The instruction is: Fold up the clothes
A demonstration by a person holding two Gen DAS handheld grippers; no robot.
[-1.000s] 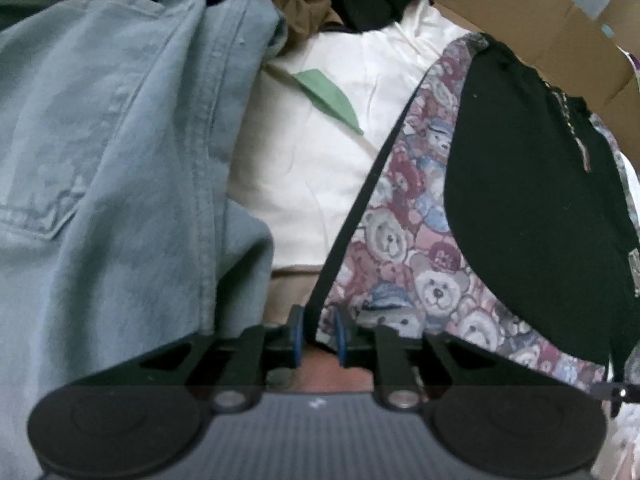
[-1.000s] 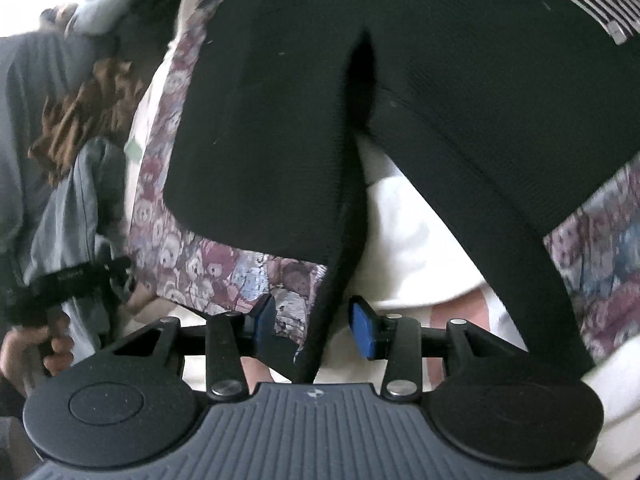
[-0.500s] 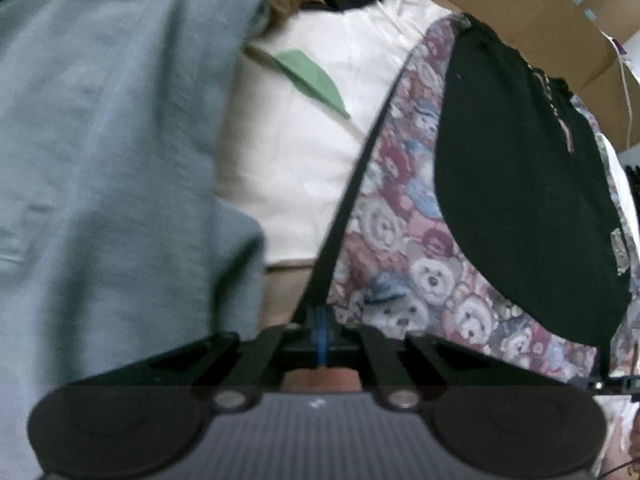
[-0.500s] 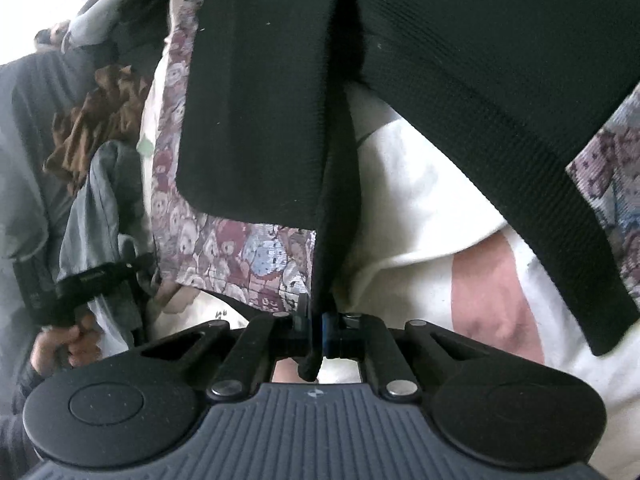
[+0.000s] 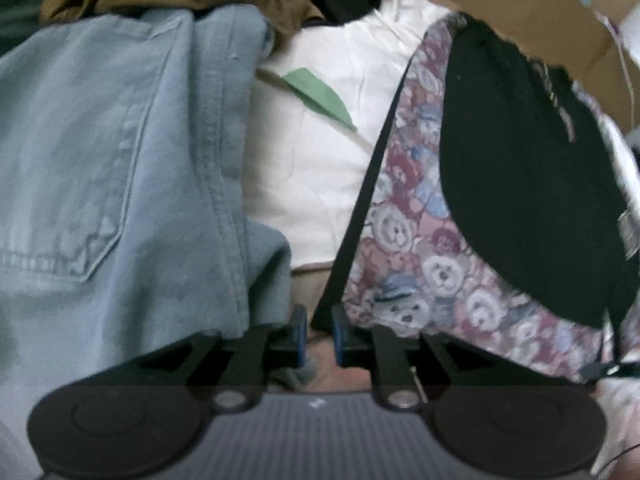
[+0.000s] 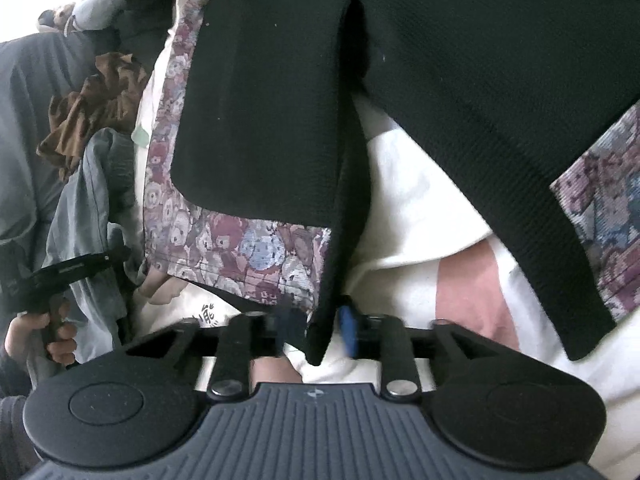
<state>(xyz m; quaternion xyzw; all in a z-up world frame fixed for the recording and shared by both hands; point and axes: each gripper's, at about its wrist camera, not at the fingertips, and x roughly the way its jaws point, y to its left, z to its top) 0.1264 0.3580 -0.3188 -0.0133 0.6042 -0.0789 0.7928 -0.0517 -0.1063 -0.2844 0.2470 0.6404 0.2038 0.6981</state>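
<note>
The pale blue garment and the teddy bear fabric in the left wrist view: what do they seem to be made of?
The pale blue garment looks like washed denim or chambray: matte, faded, with doubled seam stitching and a patch pocket. The teddy bear fabric seems a woven, tapestry-like cloth; in the right wrist view fine ribbed threads show through the pattern. It could also be a print; I cannot be sure.

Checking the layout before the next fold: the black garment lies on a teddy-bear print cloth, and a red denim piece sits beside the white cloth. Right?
Not quite. The denim piece is light blue, not red; the left wrist view shows it. The rest holds: the black garment lies on the teddy-bear print cloth, with the denim beside the white cloth.
</note>
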